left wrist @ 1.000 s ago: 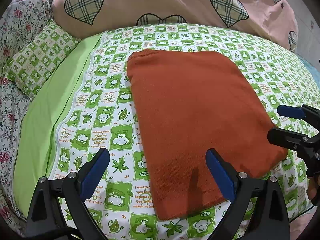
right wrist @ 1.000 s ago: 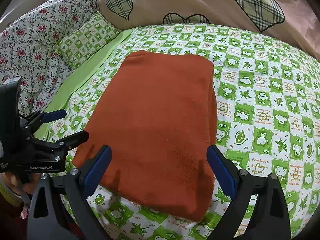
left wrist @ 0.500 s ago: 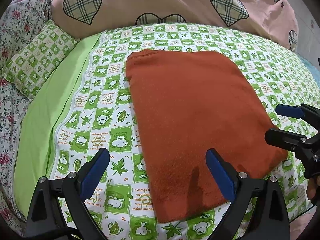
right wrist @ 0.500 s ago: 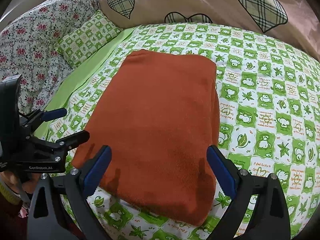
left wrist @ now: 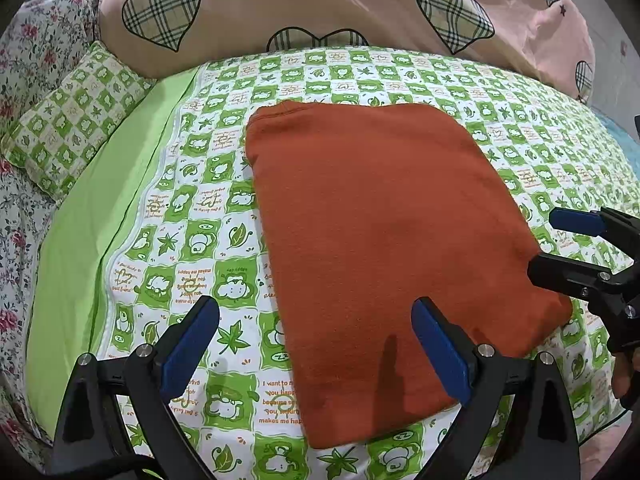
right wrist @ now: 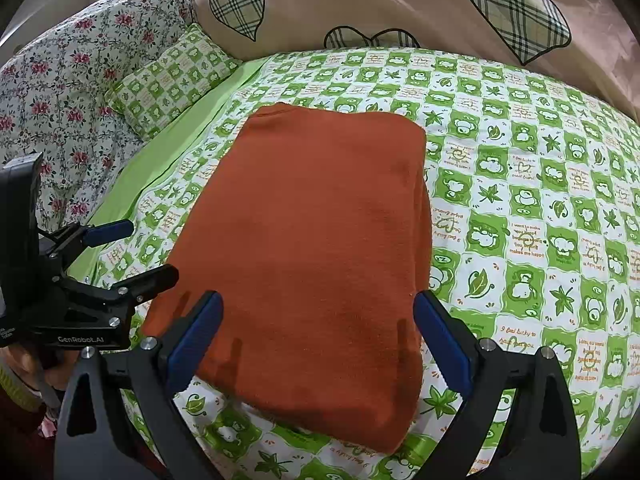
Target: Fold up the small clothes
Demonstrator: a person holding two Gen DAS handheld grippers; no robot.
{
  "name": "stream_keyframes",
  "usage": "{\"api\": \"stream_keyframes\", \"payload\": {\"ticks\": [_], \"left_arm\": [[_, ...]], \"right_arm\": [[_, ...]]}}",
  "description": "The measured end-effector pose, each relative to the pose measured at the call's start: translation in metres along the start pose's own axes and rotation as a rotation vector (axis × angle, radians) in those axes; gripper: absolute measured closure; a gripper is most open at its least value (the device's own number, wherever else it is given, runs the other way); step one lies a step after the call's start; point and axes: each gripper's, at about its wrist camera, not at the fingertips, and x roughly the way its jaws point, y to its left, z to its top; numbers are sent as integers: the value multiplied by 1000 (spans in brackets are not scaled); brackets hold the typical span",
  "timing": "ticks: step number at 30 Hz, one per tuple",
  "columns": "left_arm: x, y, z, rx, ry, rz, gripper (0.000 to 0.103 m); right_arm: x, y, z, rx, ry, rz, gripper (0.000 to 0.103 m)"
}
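A rust-orange garment [left wrist: 380, 240] lies folded into a flat rectangle on the green-and-white checked bed sheet [left wrist: 192, 216]; it also shows in the right wrist view [right wrist: 312, 248]. My left gripper [left wrist: 316, 344] is open and empty, above the garment's near left edge. My right gripper [right wrist: 318, 340] is open and empty, above the garment's near edge. Each gripper appears in the other's view: the right gripper [left wrist: 560, 244] by the garment's right edge, the left gripper [right wrist: 132, 250] by its left edge. Neither touches the cloth.
A pink quilt with plaid hearts [left wrist: 320, 4] lies along the back of the bed. A checked pillow [left wrist: 68, 124] and a floral quilt [right wrist: 60, 92] sit at the left. A plain green strip of sheet [left wrist: 80, 248] runs down the left side.
Both grippers have drawn back slightly from the garment and risen a little; the garment sits a bit farther off in both views. The jaws stay open and the cloth has not moved.
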Motion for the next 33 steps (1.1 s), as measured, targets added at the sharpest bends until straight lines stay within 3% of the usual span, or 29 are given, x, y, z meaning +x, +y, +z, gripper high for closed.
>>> {"api": "stream_keyframes", "payload": {"ticks": [33], "left_arm": [[5,5,9,-15,-8,-2,6]], "right_arm": [[5,-8,11,14,-14,4,7]]}}
